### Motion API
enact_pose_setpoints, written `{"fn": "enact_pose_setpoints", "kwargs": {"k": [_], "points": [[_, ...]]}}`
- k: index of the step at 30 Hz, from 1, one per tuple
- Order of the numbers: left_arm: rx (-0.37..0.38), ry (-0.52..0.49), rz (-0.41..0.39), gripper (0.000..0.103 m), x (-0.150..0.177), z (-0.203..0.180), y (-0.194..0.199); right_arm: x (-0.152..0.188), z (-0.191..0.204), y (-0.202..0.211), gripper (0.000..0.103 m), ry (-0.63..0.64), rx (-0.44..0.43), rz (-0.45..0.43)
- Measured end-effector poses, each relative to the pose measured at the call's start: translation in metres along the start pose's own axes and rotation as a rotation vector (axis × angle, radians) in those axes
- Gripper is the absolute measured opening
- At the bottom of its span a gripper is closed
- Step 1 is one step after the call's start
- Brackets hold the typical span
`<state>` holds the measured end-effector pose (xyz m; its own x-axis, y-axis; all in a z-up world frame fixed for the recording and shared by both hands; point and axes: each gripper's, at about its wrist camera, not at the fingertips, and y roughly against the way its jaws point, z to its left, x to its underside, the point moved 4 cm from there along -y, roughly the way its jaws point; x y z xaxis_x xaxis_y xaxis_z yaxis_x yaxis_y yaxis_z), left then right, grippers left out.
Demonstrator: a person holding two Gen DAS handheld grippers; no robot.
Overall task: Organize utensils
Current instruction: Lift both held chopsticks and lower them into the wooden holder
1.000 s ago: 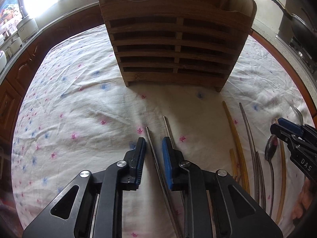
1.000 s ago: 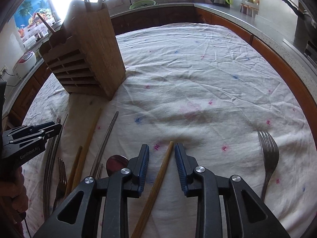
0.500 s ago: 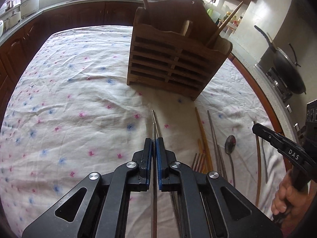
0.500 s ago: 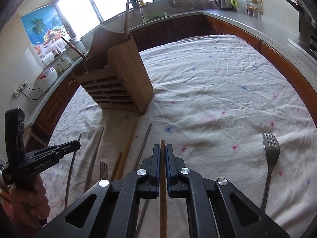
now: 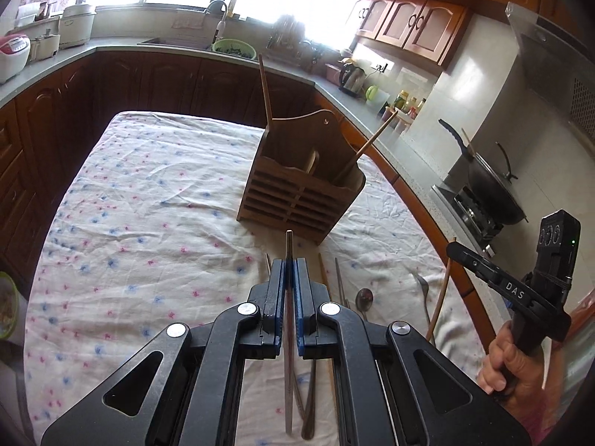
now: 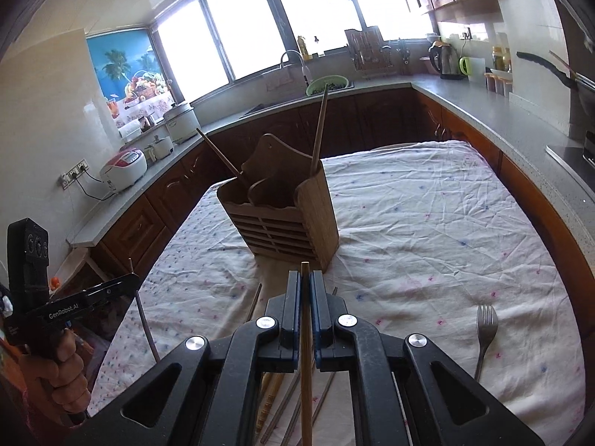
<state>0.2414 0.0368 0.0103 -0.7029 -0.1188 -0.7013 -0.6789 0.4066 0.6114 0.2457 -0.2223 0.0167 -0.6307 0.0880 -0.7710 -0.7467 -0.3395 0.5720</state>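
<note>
Fingers of the left gripper point(image 5: 289, 271) clamped on a metal chopstick point(image 5: 288, 290), right gripper point(image 6: 305, 282) clamped on a wooden chopstick point(image 6: 305, 334), both raised above the table point(image 6: 427, 230), wooden holder point(image 5: 297, 193) ahead, fork point(image 6: 485, 334) on the cloth.

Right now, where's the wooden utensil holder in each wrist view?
Left wrist: wooden utensil holder sits centre, just right of the midline, above the left gripper.
Right wrist: holder sits centre, just left of the midline, above the right gripper.
Shared landmark: green colander by the sink.

A home kitchen: wooden cabinets point(image 5: 409, 22), sink faucet point(image 6: 295, 61), rice cooker point(image 6: 124, 169), wok point(image 5: 491, 193) on stove.
</note>
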Motion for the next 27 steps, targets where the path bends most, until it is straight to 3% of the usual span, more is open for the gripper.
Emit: {"fn": "enact_pose_setpoints", "kwargs": {"k": [18, 27], "points": [[0.033, 0.008, -0.146, 0.004, -0.019, -0.007, 0.045, -0.033, 0.018, 0.048, 0.005, 0.054, -0.005, -0.184], [0.035, 0.0, -0.261, 0.004, -0.058, -0.016, 0.055, -0.059, 0.011, 0.055, 0.005, -0.004, -0.031, -0.324]]}}
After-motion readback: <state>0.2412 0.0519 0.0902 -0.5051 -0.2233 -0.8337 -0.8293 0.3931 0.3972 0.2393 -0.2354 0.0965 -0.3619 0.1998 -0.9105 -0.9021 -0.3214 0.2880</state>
